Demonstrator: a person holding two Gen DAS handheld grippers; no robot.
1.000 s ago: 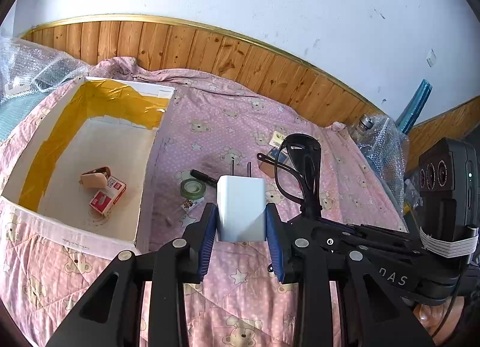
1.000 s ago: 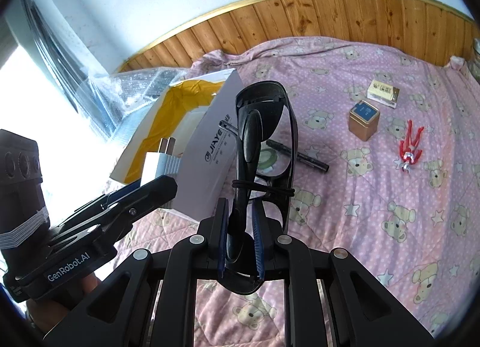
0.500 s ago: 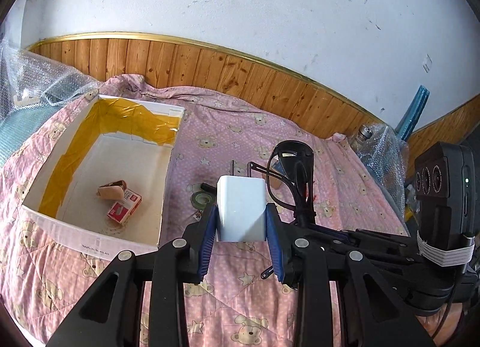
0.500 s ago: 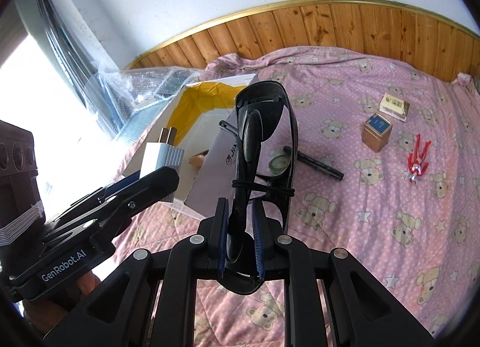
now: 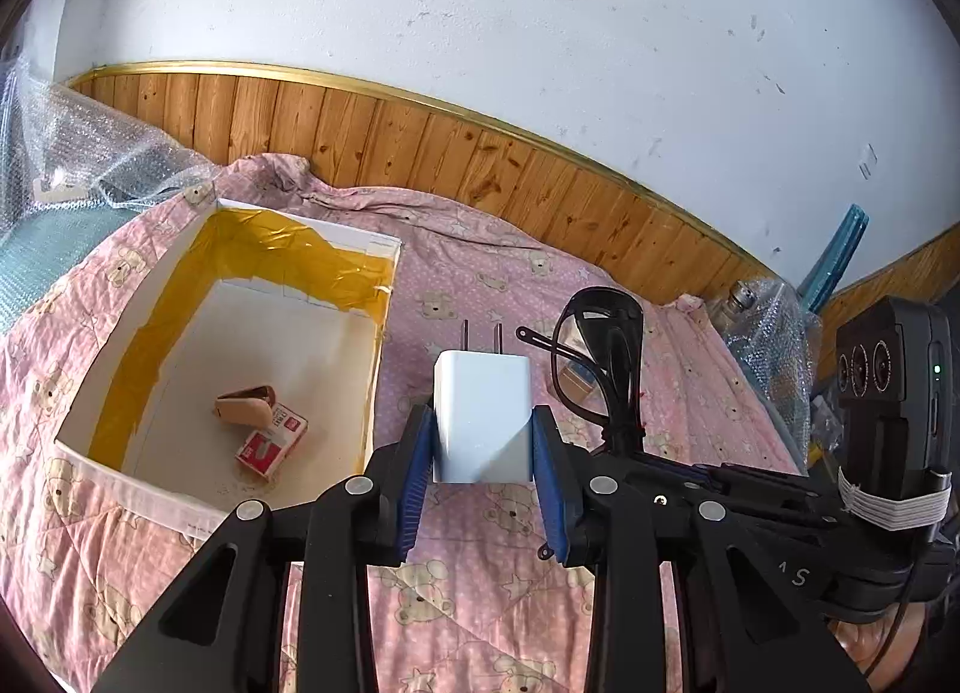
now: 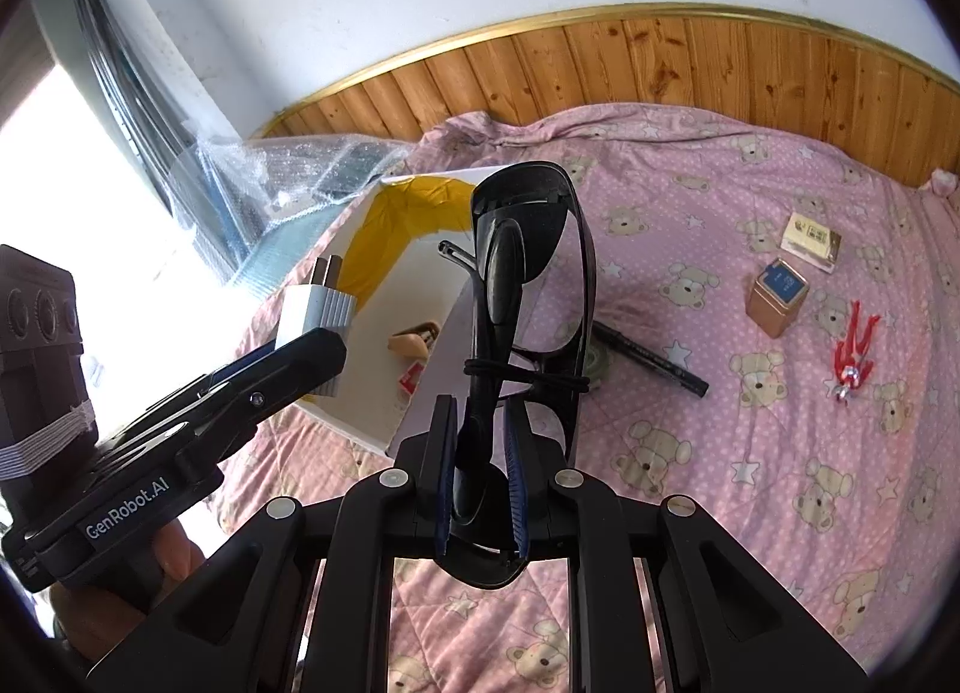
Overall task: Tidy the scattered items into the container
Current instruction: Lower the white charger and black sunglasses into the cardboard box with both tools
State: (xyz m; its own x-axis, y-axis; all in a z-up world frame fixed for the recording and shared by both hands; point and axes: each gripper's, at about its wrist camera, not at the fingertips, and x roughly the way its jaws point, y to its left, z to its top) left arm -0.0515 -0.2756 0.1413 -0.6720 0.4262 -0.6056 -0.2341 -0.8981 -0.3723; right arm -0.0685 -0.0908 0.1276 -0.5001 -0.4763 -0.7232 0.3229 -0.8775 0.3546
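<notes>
Two tongs are held up over a bed [image 6: 750,441] covered with a pink bear-print quilt. The left tongs [image 5: 483,450] are clamped on a white plug [image 5: 483,417], gripped by its sides with the prongs pointing away. The right tongs [image 6: 480,471] are closed on dark glasses [image 6: 528,297], which are held upright by the folded arms. The two tongs are seen side by side, near each other, above the quilt just right of a white box [image 5: 90,456] lined with yellow tape. Inside the box a tan case [image 5: 243,405] and a red-and-white packet [image 5: 270,441] are seen touching. On the quilt beyond, a black pen [image 6: 654,360], a roll of tape [image 6: 597,363], a small tin [image 6: 777,297], a flat pack [image 6: 810,234] and a red figure [image 6: 852,351] are scattered, all outside the box.
</notes>
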